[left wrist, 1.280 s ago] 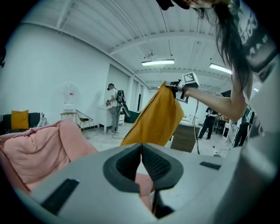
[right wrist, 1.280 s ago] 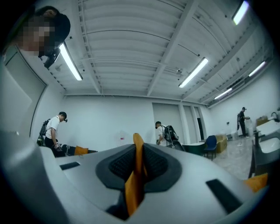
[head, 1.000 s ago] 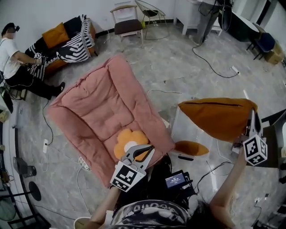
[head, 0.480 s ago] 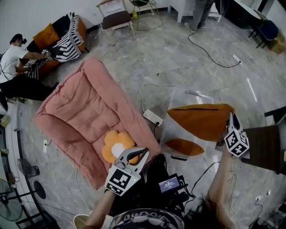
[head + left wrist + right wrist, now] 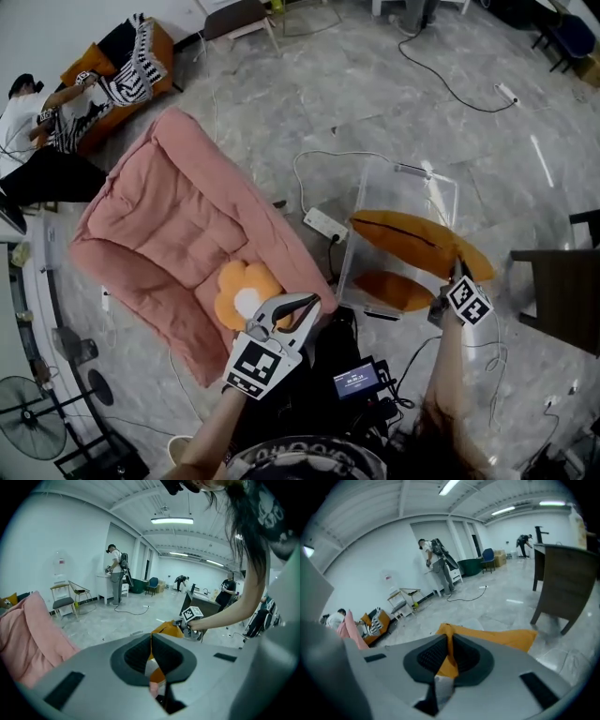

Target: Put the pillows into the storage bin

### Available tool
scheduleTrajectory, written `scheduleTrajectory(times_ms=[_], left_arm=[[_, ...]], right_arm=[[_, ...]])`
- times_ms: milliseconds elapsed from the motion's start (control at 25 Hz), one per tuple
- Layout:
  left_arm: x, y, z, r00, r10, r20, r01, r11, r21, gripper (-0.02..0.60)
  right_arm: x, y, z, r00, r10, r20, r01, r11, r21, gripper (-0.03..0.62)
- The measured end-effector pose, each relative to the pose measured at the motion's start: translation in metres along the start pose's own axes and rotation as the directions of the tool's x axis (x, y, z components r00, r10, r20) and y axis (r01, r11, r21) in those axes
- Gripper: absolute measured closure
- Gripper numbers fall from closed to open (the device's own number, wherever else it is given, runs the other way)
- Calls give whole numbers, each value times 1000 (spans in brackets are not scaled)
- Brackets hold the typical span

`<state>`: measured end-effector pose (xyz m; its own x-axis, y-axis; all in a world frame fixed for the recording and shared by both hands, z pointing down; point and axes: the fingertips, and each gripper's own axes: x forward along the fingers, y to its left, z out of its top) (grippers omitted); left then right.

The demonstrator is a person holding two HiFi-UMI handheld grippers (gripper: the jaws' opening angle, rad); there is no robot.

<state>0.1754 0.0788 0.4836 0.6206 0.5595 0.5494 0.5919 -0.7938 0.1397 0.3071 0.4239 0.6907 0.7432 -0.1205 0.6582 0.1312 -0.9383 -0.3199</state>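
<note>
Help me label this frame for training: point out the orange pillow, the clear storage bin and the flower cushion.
orange pillow (image 5: 412, 242), head view, middle of its top face.
clear storage bin (image 5: 412, 171), head view, its far rim.
flower cushion (image 5: 246, 298), head view, its white centre.

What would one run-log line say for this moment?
right gripper shut on orange pillow | pillow over clear storage bin | second orange pillow inside bin | left gripper shut, by flower pillow

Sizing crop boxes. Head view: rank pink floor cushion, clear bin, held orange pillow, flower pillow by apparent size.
1. pink floor cushion
2. clear bin
3. held orange pillow
4. flower pillow, partly behind the left gripper
</note>
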Motion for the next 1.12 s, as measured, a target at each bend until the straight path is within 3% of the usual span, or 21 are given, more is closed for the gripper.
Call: scheduleTrajectory(times_ms=[80,240,440,600,880,1120], left_arm=[[4,0,-4,1000,-5,-14,5,1000,-2,568],[14,-13,-4,999,-34,-28,34,999,3,568],[20,-21,9,999,-46,-5,46,999,20,568],[13,-20,12,1000,-22,1,22,999,28,568],[-11,-14,2,999,46,15,-46,999,7,568],[-39,-8,-12,995,96,36,-95,995,-31,568]], right_arm=[[0,-9,-10,1000,23,1,-23,999,39,562],[-2,-20,-28,998,24,-57,-25,1000,-13,557],[-8,-17,-22,998,38,-52,-38,999,0,531],[-19,1,-11,994,99,-50,-101,994,-39,395],[-53,34,25,982,190,16,-187,975,-117,379],[-78,81,27,961,277,4,-270,942,-197,379]])
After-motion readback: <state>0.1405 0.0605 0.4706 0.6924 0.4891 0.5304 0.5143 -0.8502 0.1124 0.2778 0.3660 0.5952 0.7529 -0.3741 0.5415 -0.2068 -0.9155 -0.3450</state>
